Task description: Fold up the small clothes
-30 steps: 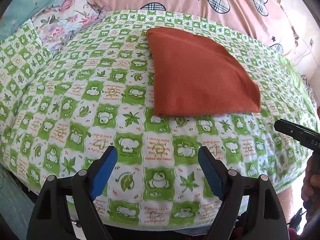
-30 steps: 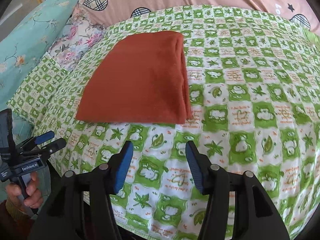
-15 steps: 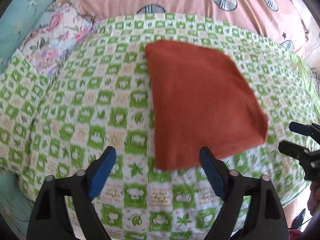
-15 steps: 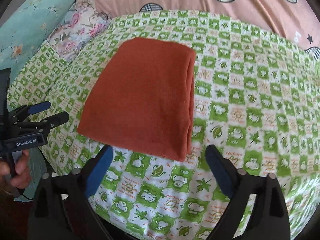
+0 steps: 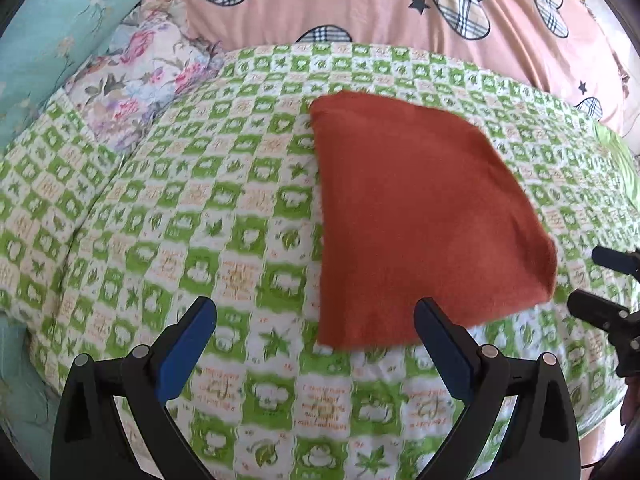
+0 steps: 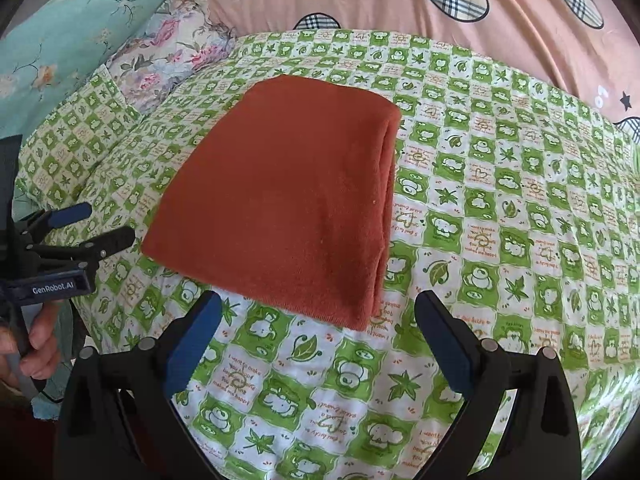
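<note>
A rust-orange cloth (image 5: 420,220) lies folded flat on the green checked bedspread (image 5: 200,220). My left gripper (image 5: 316,308) hovers over the cloth's near left corner; its jaws are opening and nothing is pinched between the blue pads. In the right wrist view the folded cloth (image 6: 280,200) shows its stacked edges along the right side. My right gripper (image 6: 318,300) stands open just above the cloth's near right corner, apart from it. Each gripper also shows in the other's view: the right gripper (image 5: 584,278) at the right edge, the left gripper (image 6: 108,224) at the left edge.
A pink quilt with plaid hearts (image 5: 360,0) is heaped along the back. A floral pillow (image 5: 140,80) and a teal pillow (image 5: 60,20) lie at the back left. A hand (image 6: 36,344) holds the left gripper's handle. The bedspread (image 6: 500,200) runs on to the right.
Both grippers' jaws spread wider, the right one from a narrow gap. Both moved toward the cloth, so its near edge now sits at the fingertips. The cloth lies still.
</note>
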Tool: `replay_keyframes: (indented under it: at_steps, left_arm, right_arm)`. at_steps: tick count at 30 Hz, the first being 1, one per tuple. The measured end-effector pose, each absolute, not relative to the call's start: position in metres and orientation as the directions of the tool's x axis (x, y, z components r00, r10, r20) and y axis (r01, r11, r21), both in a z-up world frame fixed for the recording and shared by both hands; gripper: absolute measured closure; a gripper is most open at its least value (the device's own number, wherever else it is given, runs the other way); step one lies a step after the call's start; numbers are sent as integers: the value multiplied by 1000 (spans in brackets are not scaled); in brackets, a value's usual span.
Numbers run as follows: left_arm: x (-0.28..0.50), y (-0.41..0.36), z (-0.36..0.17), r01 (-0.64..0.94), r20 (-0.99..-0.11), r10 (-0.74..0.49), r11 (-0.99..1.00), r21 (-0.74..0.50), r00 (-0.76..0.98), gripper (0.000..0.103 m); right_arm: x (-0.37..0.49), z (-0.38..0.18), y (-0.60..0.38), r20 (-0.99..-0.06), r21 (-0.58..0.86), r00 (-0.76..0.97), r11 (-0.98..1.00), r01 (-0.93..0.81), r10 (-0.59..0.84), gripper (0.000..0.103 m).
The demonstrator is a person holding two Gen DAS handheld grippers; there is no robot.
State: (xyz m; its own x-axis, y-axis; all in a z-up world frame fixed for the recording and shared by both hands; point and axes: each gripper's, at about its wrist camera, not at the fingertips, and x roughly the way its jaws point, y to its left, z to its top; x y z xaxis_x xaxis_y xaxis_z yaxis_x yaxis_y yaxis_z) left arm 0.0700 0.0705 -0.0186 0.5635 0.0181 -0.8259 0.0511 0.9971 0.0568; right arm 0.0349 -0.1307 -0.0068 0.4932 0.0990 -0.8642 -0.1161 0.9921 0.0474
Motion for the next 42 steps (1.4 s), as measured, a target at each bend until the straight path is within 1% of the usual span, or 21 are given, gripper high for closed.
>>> replay_keyframes:
  at_steps: [3,7,11,15,18,20,23,28,34,42]
  left_arm:
    - [56,68,-22,66,-840,28,995,75,542,4]
    - [36,60,-20,81,-819,68,987,138,570,2]
    - [24,57,-13,102,-808,59,984,146,586,2]
    - [20,58,-3,110,-790,61,981,160,611,2]
    - [24,59,15,106,-763,58,981,164,644,1]
    - [29,60,23,103,-752,54,982,161,656,1]
    - [43,58,24,86,-741,82,979,186,667,1]
    - [63,54,4,85,-766,114,973,216,633,1]
    - [79,54,-15,89,-781,113,974,210,614,1]
    - [96,59,-22,85,-787,92,980,181,611,1]
  right_arm:
    - [16,-6,-130,-853,80,507,990,-114,127,3]
    - [-3,-8,-128,-856,75,504,992,-105,119,3]
    - [-16,-6,-129,-855,86,504,992,-95,122,3]
    - [-15,11,-128,-844,59,525,992,-115,111,3]
    - [-6,27,-127,-820,31,563,990,-136,103,0]
    - [4,29,-129,-816,25,569,989,-143,103,0]
    - [22,17,-130,-831,31,546,990,-141,104,0]
    - [46,-12,-127,-866,54,487,989,-137,115,0]
    - [70,-31,-121,-882,89,451,988,-129,138,0]
    - [88,-34,-124,-881,117,449,989,-95,147,0]
